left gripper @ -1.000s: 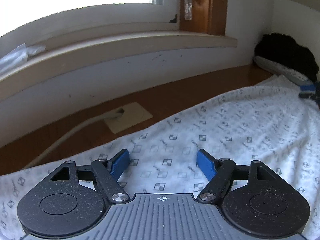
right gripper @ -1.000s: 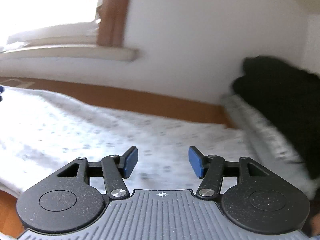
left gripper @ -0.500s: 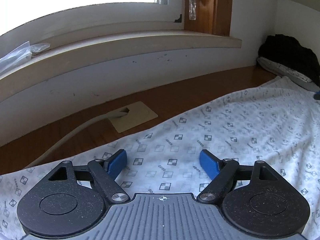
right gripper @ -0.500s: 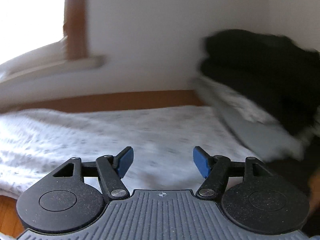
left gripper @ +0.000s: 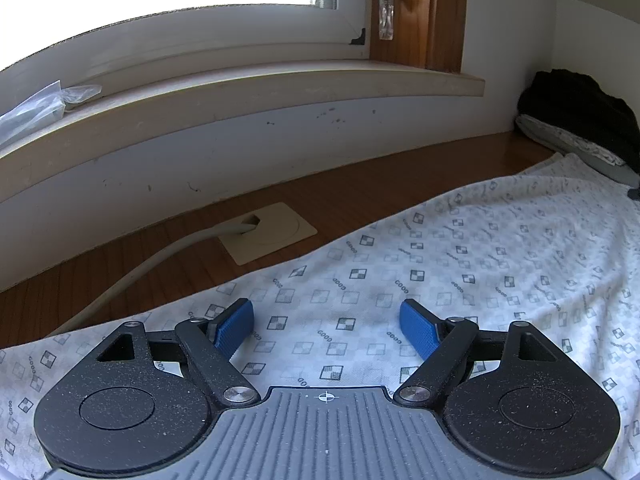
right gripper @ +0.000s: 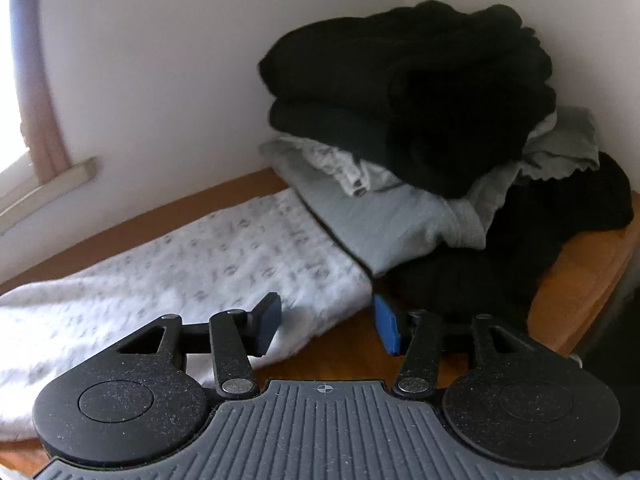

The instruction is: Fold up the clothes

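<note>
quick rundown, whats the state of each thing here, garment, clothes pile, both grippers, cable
patterned white garment: spread flat on the wooden surface, not yet folded
pile of clothes: stacked in the corner, black items on top of grey
left gripper: open, over the garment, gripping nothing
right gripper: closing around the garment's corner, pads not yet pressing
cable: plugged into the floor plate

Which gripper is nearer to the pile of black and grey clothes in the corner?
Right. The right gripper, jaws closing at the white garment's corner, sits just before the pile. The left gripper hovers over the garment, far from the pile.
</note>
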Tool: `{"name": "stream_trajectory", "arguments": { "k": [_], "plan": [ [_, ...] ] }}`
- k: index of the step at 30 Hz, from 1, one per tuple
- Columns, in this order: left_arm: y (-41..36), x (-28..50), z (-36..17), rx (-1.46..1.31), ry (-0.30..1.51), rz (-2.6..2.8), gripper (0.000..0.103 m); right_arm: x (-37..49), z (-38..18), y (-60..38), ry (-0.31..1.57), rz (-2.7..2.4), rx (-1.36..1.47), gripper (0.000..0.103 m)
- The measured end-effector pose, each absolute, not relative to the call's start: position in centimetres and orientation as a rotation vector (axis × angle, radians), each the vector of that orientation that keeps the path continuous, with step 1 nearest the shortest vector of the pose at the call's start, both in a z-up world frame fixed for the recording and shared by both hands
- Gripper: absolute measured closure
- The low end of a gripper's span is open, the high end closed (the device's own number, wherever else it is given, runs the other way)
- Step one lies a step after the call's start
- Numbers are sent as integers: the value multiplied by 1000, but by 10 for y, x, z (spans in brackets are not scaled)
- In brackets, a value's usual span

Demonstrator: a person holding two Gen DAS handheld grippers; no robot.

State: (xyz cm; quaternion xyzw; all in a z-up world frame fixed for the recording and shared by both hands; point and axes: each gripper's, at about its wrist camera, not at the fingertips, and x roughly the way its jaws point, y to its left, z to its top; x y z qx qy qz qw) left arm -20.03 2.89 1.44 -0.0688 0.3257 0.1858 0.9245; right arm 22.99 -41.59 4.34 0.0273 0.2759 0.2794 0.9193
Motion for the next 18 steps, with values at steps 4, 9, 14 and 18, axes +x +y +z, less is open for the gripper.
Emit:
{"name": "stream_trajectory", "arguments": {
  "k": [4,9,14,18],
  "plan": [
    [29,-200,14,-140,669,381,20,225,52,-405,490,570,34,93],
    [28,-201,15,-140,669,381,20,198,73,-378,378,659,-11,95],
    [28,-201,15,-139,669,378,20,163,85,-331,364,871,-24,95],
    [29,-201,15,-137,669,380,19,120,78,-289,394,1044,-115,95]
  ]
}}
